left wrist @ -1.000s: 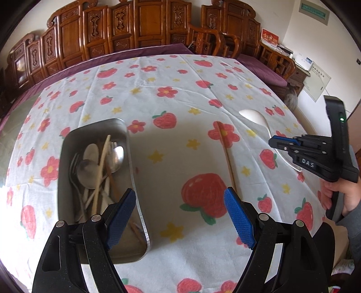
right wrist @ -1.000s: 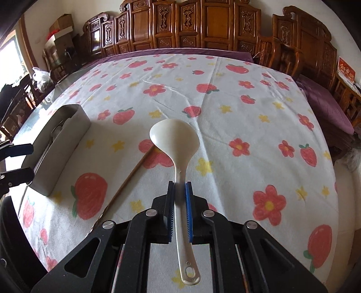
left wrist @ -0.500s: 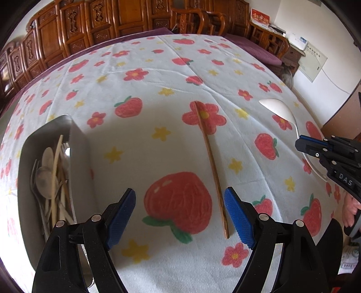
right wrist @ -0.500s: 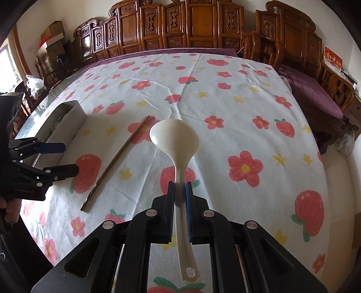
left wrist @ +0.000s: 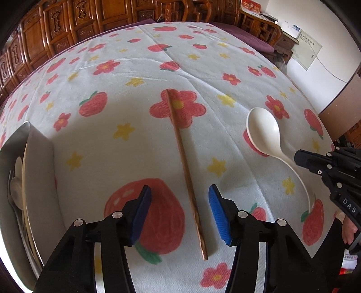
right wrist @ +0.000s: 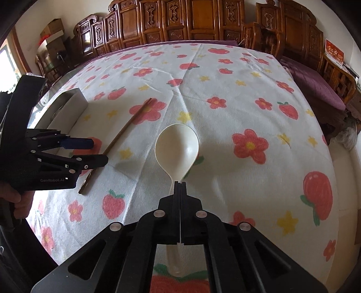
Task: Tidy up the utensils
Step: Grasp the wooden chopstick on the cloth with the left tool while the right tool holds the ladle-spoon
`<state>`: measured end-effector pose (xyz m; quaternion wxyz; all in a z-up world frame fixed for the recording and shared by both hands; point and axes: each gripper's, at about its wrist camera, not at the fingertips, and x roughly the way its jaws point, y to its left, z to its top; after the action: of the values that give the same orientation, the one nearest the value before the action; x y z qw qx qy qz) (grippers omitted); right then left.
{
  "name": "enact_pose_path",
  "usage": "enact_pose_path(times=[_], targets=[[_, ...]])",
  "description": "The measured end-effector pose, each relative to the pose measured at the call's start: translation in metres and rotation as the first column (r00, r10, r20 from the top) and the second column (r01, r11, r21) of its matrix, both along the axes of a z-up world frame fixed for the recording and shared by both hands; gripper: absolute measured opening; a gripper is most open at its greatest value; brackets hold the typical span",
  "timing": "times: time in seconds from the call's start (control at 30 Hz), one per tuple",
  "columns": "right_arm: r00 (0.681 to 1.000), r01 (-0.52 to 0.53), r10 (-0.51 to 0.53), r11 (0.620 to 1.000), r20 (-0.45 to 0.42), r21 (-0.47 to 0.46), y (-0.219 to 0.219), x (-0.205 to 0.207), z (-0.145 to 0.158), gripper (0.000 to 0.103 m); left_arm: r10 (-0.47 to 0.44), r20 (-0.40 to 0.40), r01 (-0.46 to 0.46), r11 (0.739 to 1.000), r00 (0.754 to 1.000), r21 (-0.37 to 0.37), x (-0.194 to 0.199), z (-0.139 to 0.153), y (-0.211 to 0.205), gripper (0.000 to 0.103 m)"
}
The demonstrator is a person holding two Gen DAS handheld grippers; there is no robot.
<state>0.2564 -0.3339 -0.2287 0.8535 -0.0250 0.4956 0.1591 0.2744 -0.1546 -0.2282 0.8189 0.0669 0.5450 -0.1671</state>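
Observation:
A brown wooden chopstick (left wrist: 187, 171) lies on the flowered tablecloth, running away from me. My left gripper (left wrist: 179, 188) hovers over its near half with the stick between the blue pads (left wrist: 217, 211); the jaws are closing and the pads stand clear of it. From the right wrist view the left gripper (right wrist: 99, 152) sits above the chopstick (right wrist: 126, 128). My right gripper (right wrist: 180, 183) is shut on the handle of the white spoon (right wrist: 177, 151), just behind its bowl. That spoon (left wrist: 262, 130) and the right gripper (left wrist: 300, 157) show at the right of the left wrist view.
A metal tray (left wrist: 38, 157) with several spoons, forks and chopsticks stands at the left, also seen as the tray (right wrist: 67, 108) far left. Carved wooden chairs (right wrist: 198, 20) ring the far side of the table. The table edge drops away at the right.
My left gripper has moved right from over the tray to over the chopstick, sunk lower, and its jaws have narrowed. The right gripper's pads have closed tight on the spoon handle.

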Motion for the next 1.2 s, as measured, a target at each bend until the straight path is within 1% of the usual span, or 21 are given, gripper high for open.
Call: enact_pose_path(times=[0.03,0.1,0.13,0.17,0.23,0.27,0.3,0.37,0.53,0.6,0.67,0.93,1.2], targets=[[1.0,-0.005,0.005,1.0,0.005,0.001,0.001,0.0,0.001,0.0,-0.001,0.003,0.001,1.0,1.0,0.001,0.0,0.001,-0.002,0.051],[1.0,-0.007,0.007,1.0,0.017,0.001,0.002,-0.001,0.003,0.0,-0.001,0.008,0.001,1.0,1.0,0.003,0.001,0.001,-0.003,0.046],[1.0,-0.006,0.006,1.0,0.021,0.002,0.003,-0.001,0.004,0.001,-0.001,0.012,0.001,1.0,1.0,0.006,0.002,0.001,-0.005,0.04],[1.0,-0.004,0.004,1.0,0.026,0.002,0.003,-0.001,0.004,0.001,-0.002,0.016,0.002,1.0,1.0,0.01,0.001,0.001,-0.005,0.033],[1.0,-0.002,0.002,1.0,0.028,-0.001,0.003,-0.001,0.004,0.003,-0.008,0.02,0.008,1.0,1.0,0.013,0.002,0.0,-0.006,0.023],[1.0,-0.001,0.001,1.0,0.024,0.0,0.003,0.0,0.003,0.009,-0.01,0.022,0.01,1.0,1.0,0.013,0.002,0.0,-0.006,0.012],[1.0,-0.004,0.004,1.0,0.02,0.004,0.003,0.0,0.002,0.017,-0.012,0.019,0.011,1.0,1.0,0.011,0.001,0.0,-0.005,0.006],[1.0,-0.009,0.009,1.0,0.015,0.005,0.006,0.0,0.0,0.026,-0.009,0.01,0.009,1.0,1.0,-0.005,0.002,-0.001,-0.002,0.004],[1.0,0.002,-0.003,1.0,-0.028,-0.031,0.012,0.003,-0.013,0.026,-0.014,0.002,0.014,1.0,1.0,-0.015,-0.004,0.0,0.002,0.004],[0.999,0.007,-0.009,0.999,-0.038,-0.041,0.012,0.004,-0.016,0.011,-0.012,0.006,0.012,1.0,1.0,-0.025,-0.008,0.004,0.006,0.004],[0.999,0.014,-0.015,1.0,-0.039,-0.026,0.011,0.003,-0.014,0.011,-0.009,0.015,0.01,0.999,1.0,-0.036,-0.013,0.01,0.011,0.004],[1.0,0.02,-0.02,1.0,0.015,-0.002,0.019,0.0,0.013,0.011,0.016,0.074,-0.01,0.997,0.997,-0.076,-0.027,0.046,0.038,0.004],[0.997,-0.026,0.024,0.999,0.066,0.025,0.056,-0.003,0.042,0.011,0.064,0.139,-0.051,0.994,0.988,-0.093,-0.037,0.08,0.079,0.004]])
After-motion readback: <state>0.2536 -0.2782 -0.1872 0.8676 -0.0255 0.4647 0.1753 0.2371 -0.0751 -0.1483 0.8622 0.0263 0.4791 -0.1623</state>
